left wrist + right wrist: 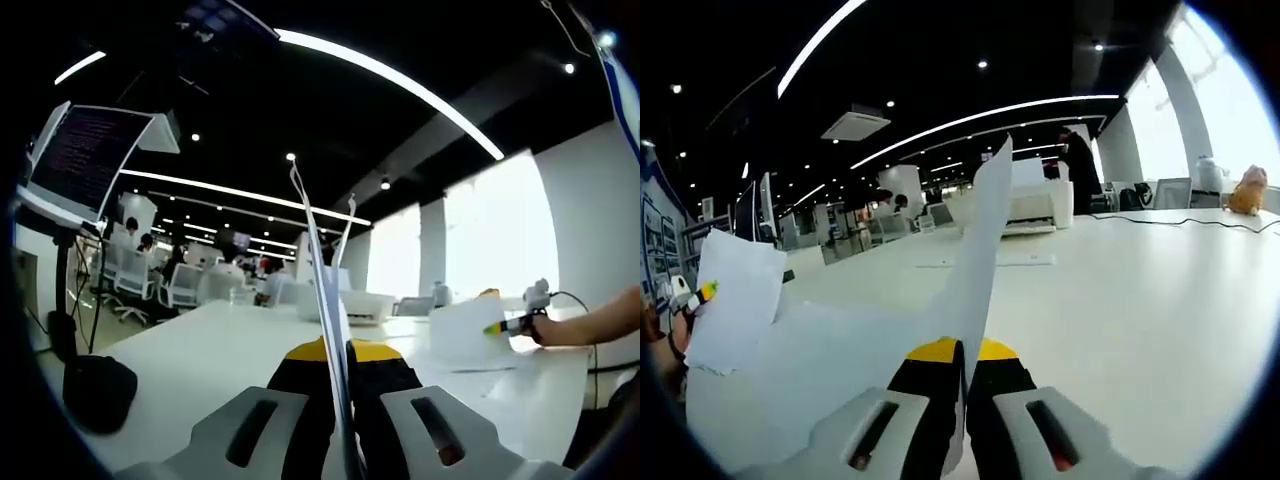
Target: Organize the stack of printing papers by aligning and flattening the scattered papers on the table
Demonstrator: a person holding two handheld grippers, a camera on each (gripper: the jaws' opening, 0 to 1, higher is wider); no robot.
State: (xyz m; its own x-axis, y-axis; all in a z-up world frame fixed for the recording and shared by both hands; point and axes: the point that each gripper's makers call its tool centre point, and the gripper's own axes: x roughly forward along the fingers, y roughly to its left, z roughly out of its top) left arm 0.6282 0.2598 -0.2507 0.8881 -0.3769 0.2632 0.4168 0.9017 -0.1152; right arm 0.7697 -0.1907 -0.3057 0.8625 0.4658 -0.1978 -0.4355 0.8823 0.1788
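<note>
Left gripper [335, 350]: jaws closed on a thin stack of paper sheets [322, 260], seen edge-on, standing upright off the white table [200, 350]. Right gripper [965, 350]: jaws pinched on one paper sheet [980, 240], held upright and slightly curled, its lower part between the yellow-tipped fingers [933, 350]. In the right gripper view, the other gripper [695, 295] at far left holds another sheet [735, 300] above the table, with more loose sheets [840, 345] lying flat beneath it. In the left gripper view, the right gripper [505, 325] and a person's forearm [590, 320] are at far right, gripping a sheet [465, 335]. Printer [1035, 208] on the table further back; monitor [90, 150] on a stand at left, people seated at desks behind.
</note>
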